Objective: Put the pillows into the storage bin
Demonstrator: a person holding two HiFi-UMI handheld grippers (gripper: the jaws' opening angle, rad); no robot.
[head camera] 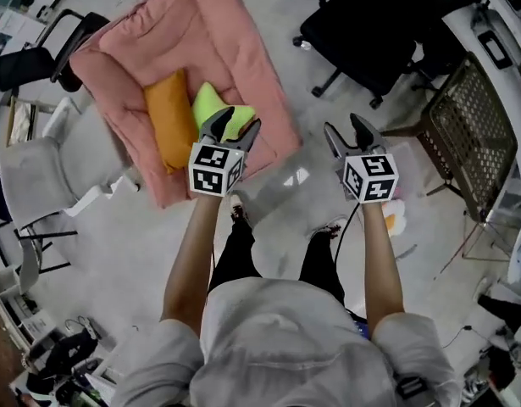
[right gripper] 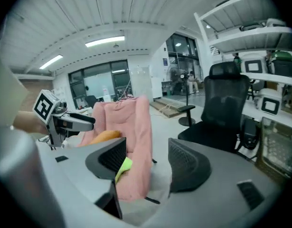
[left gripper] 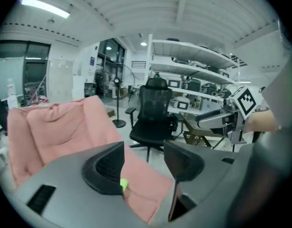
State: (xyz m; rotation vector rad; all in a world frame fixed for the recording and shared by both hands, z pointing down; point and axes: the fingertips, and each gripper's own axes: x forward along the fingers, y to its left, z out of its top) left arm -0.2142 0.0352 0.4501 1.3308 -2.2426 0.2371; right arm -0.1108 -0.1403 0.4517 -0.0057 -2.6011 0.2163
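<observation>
Left gripper (head camera: 237, 122): held out in front, jaws apart, nothing between them. Right gripper (head camera: 343, 126): alongside, well apart from the left, jaws likewise apart and empty. Orange pillow (head camera: 169, 119) and green pillow (head camera: 211, 103): side by side, touching, on the seat of a pink armchair (head camera: 243, 49), far left. Mesh bin (head camera: 468, 125): on the floor at right, well apart from the armchair. Black office chair (head camera: 370, 24): far side, between the two.

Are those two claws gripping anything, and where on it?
Nothing is held. The left claw and right claw both stand open and empty; the orange pillow and lime-green pillow lie on the pink padded chair.
</observation>
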